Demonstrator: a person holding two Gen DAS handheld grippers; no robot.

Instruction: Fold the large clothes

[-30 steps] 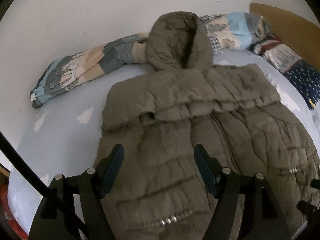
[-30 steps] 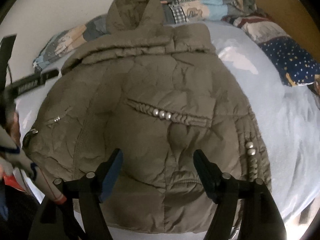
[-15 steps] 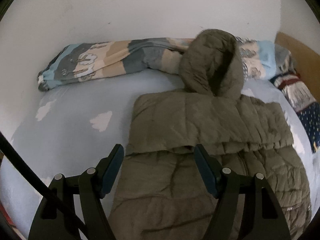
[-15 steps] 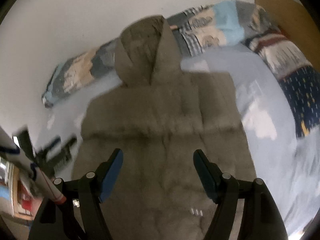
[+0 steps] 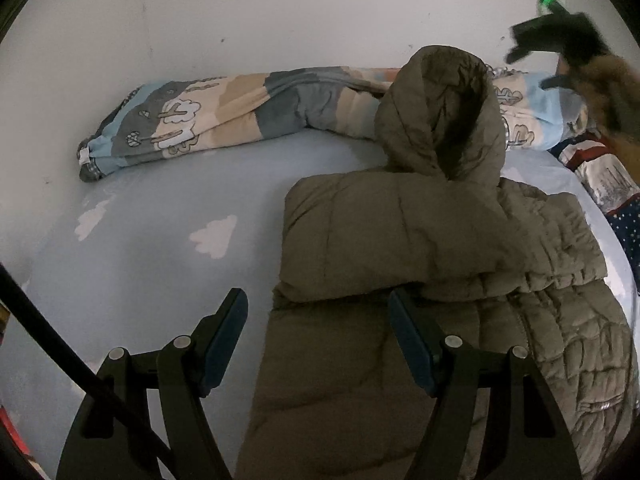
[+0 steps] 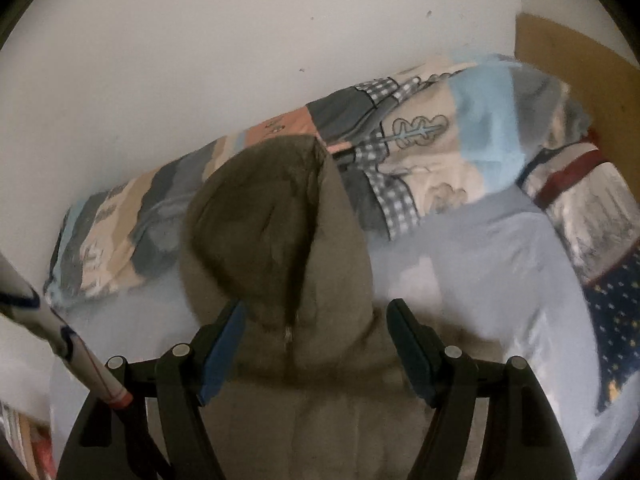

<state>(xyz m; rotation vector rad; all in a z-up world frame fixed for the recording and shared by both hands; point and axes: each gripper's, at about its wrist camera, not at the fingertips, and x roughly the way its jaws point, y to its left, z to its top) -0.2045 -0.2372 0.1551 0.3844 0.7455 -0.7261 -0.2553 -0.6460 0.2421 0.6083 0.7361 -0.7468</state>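
Observation:
An olive puffer jacket (image 5: 400, 240) lies flat on a pale blue bed sheet (image 5: 152, 264), its sleeves folded across the chest. Its hood (image 5: 440, 112) points toward the wall. My left gripper (image 5: 316, 298) hovers open over the jacket's left edge, with nothing between its fingers. In the right wrist view my right gripper (image 6: 315, 307) stands open above the base of the hood (image 6: 256, 216), apart from the cloth. The same right gripper (image 5: 532, 68) shows as a dark blur at the top right of the left wrist view.
A rolled patchwork quilt (image 5: 224, 120) lies along the white wall behind the hood. Patterned bedding (image 5: 608, 184) is heaped at the right by a wooden headboard (image 6: 568, 64). A black cable (image 5: 60, 344) crosses the lower left. Bare sheet lies left of the jacket.
My right gripper has swept from over the jacket's lower part up to the hood, still open. My left gripper has slid left, so the jacket now sits further right in its view.

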